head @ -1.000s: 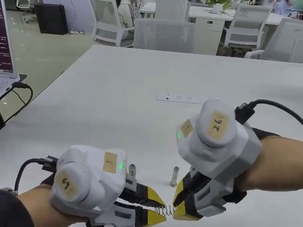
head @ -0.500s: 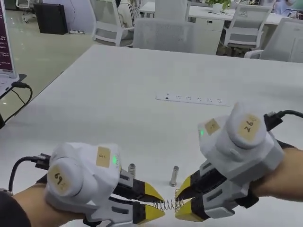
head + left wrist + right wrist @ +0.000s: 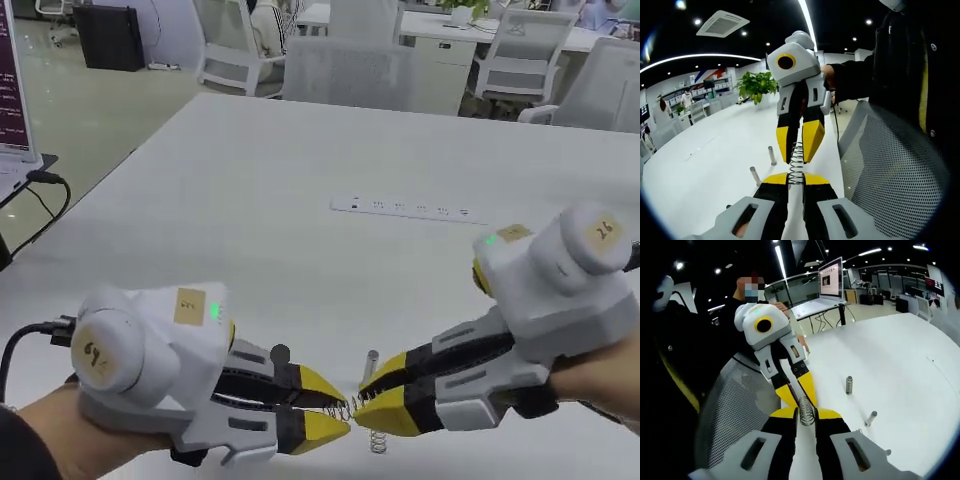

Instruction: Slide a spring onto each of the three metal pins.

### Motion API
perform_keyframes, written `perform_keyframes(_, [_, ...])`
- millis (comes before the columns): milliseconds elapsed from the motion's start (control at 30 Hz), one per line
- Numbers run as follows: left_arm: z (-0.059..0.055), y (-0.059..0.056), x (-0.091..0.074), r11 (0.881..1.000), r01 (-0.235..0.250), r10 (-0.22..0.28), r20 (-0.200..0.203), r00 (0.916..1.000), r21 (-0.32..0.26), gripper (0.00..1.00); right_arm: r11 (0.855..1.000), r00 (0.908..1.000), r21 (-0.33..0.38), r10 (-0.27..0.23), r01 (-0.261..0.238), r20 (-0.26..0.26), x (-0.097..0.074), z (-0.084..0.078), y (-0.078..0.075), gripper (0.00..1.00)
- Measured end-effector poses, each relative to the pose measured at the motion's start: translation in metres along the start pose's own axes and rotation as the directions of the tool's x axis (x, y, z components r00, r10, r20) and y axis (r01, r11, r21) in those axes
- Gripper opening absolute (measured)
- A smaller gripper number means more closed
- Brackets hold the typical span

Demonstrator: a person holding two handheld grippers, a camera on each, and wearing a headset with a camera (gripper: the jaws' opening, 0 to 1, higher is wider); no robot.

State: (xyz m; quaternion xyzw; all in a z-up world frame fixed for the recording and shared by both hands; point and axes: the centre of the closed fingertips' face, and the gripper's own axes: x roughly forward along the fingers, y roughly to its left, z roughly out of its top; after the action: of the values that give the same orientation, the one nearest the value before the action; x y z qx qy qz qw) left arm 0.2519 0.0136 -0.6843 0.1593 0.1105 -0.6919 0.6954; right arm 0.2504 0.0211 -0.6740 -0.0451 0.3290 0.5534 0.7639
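A small steel spring [image 3: 346,405] hangs in the air between the two grippers, one end in each. My left gripper [image 3: 336,411] comes in from the lower left and is shut on the spring's [image 3: 796,161] near end. From the right, my right gripper [image 3: 366,398] lies low and is shut on the other end [image 3: 807,411]. In the left gripper view the right gripper [image 3: 800,145] faces me. Behind the tips stands a bare metal pin [image 3: 371,362]. A second pin [image 3: 849,384] carries a spring. A loose spring [image 3: 377,441] lies on the table under the tips.
The white table [image 3: 300,200] stretches away, with a white power strip [image 3: 410,210] across its middle. A laptop [image 3: 832,282] sits on a desk at the left. Office chairs [image 3: 350,70] stand beyond the far edge. A mesh chair back [image 3: 890,165] is close behind.
My right gripper has swung out to the right and tilted down flatter. The left gripper shifted slightly left. The spring stays held between both, and the loose spring now shows below.
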Motion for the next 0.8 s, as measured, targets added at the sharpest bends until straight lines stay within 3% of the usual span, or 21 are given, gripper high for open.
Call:
perform_keyframes(333, [0.0071, 0.0031, -0.0009, 1.0, -0.014, 0.015, 0.034, 0.9993, -0.016, 0.02, 0.999, 0.9989, 0.04, 0.015, -0.017, 0.044, 0.0021, 0.0059, 0.0025, 0.09])
perform_keyframes(800, [0.0085, 0.0042, -0.0007, 1.0, -0.021, 0.022, 0.04, 0.999, -0.02, 0.02, 0.999, 0.9997, 0.03, 0.014, -0.015, 0.022, 0.0053, 0.0057, 0.0028, 0.09])
